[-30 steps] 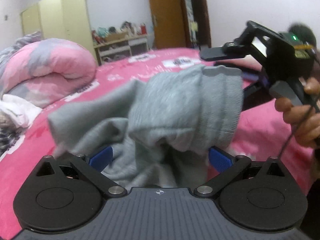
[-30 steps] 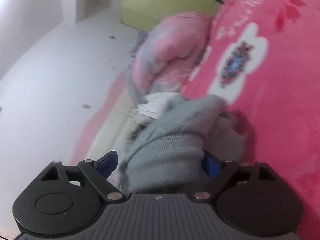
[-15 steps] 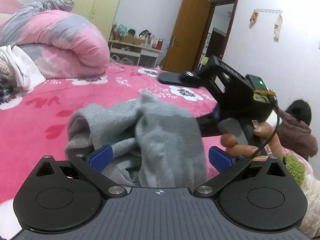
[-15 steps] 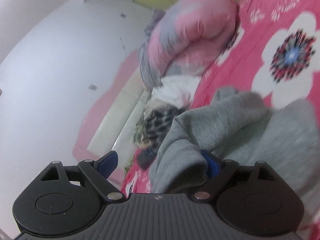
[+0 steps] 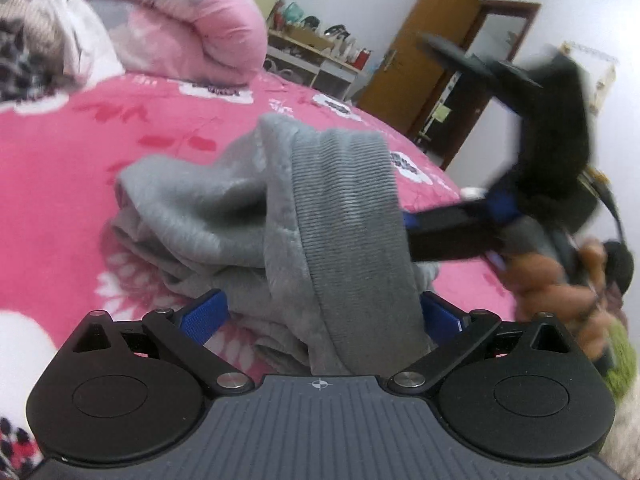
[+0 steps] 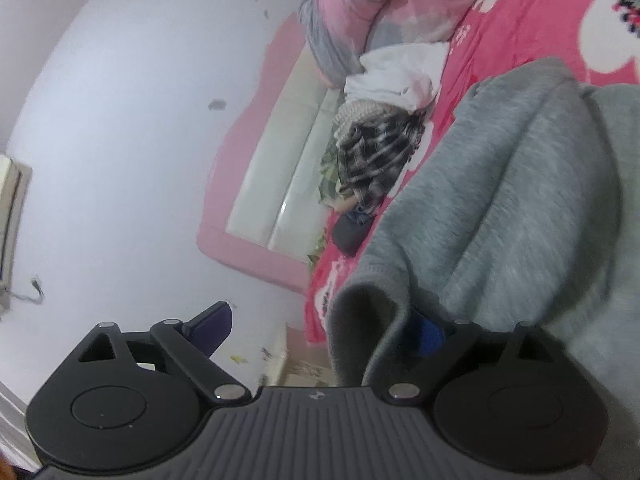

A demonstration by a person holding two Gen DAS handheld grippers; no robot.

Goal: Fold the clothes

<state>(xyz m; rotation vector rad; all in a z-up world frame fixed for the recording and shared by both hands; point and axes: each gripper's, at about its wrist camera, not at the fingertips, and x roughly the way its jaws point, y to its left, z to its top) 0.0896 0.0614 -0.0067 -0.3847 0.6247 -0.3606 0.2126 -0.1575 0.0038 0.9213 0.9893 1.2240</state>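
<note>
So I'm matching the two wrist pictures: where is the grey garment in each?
Left wrist: the grey garment fills the centre, its ribbed hem running down between the left gripper fingers.
Right wrist: it fills the right side, an edge draped by the right gripper.
Shared landmark: the rolled pink quilt on the bed.
</note>
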